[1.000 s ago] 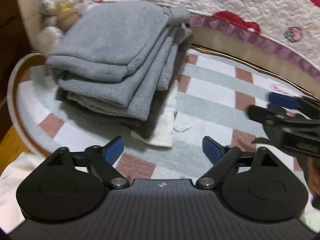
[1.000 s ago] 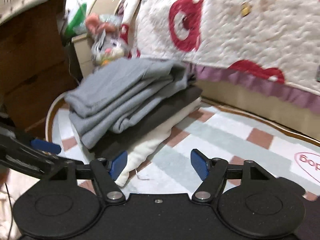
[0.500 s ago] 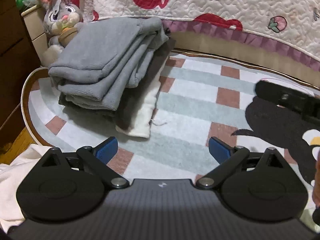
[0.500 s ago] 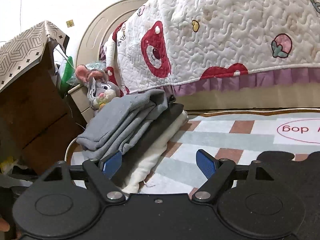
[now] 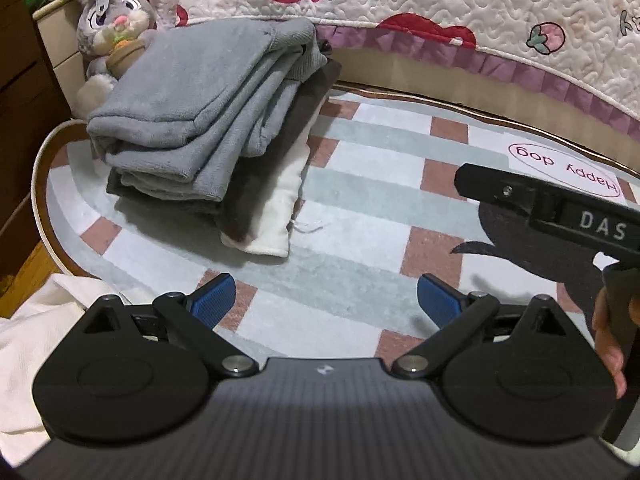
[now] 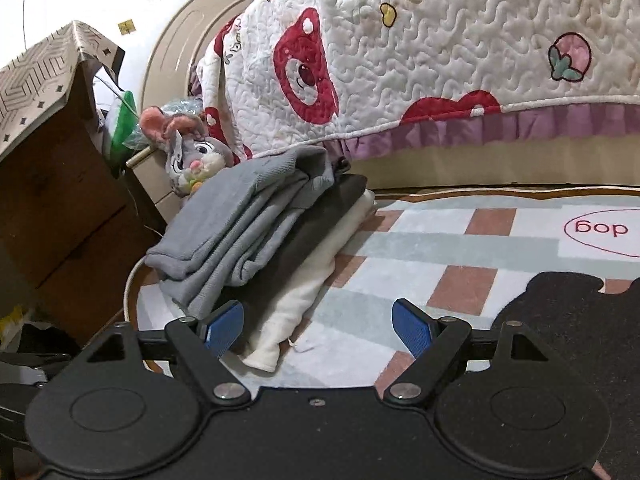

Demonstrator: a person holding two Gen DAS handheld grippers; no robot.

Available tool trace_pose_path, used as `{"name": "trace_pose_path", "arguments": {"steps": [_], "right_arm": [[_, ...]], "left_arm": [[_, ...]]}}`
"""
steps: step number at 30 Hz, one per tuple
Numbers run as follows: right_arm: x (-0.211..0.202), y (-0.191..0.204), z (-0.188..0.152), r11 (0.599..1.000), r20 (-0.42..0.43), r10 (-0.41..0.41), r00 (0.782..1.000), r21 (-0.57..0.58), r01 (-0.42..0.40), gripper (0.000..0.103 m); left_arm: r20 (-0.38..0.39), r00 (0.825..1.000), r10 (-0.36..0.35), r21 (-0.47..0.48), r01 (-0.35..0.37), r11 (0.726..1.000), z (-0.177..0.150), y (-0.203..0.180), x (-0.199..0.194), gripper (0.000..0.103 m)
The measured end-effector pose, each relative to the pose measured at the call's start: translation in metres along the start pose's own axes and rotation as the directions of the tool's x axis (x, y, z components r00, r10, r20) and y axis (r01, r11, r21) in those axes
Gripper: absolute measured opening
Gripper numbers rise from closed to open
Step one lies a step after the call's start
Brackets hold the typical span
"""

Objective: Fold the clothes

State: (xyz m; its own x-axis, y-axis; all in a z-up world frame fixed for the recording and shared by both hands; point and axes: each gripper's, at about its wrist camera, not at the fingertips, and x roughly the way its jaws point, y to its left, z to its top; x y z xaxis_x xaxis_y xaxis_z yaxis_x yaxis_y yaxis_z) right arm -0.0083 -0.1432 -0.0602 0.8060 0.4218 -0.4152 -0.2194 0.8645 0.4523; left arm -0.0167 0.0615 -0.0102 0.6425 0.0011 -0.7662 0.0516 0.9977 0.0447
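Note:
A stack of folded clothes lies on the checked rug at the left: a grey garment (image 5: 192, 108) (image 6: 240, 216) on top, a dark grey one (image 5: 272, 176) (image 6: 308, 236) under it, a cream one (image 5: 280, 204) (image 6: 304, 300) at the bottom. A loose white garment (image 5: 36, 344) lies at the lower left of the left wrist view. My left gripper (image 5: 326, 300) hovers open above bare rug, short of the stack. My right gripper (image 6: 318, 326) is open too, near the stack's front corner. The right gripper's black body (image 5: 552, 204) shows in the left wrist view.
A checked rug (image 5: 360, 208) with a black dog shape (image 6: 568, 320) covers the floor. A bed with a quilted red-and-white cover (image 6: 440, 60) runs behind. A plush rabbit (image 5: 112, 20) (image 6: 188, 152) sits by the stack. A wooden cabinet (image 6: 52, 200) stands at the left.
Both grippers have pulled back from the folded stack, which now looks smaller and farther off. Both stay open. The right gripper has risen and swung to face the bed.

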Motion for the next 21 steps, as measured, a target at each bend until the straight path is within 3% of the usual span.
{"name": "trace_pose_path", "arguments": {"steps": [6,15,21], "right_arm": [[0.004,-0.012,-0.014,0.976,0.039,0.033,0.999,0.213,-0.04,0.085],[0.006,-0.007,-0.015,0.979,0.015,0.015,1.0,0.204,-0.018,0.085],[0.009,0.013,-0.01,0.998,-0.02,-0.006,1.0,0.059,0.007,0.085]], "left_arm": [[-0.012,1.0,0.005,-0.015,-0.005,1.0,0.0,-0.001,0.002,0.099],[-0.02,1.0,-0.013,-0.033,0.013,0.999,0.001,0.003,0.002,0.099],[-0.024,0.999,-0.023,-0.044,0.022,0.999,0.001,0.006,0.003,0.099]]}}
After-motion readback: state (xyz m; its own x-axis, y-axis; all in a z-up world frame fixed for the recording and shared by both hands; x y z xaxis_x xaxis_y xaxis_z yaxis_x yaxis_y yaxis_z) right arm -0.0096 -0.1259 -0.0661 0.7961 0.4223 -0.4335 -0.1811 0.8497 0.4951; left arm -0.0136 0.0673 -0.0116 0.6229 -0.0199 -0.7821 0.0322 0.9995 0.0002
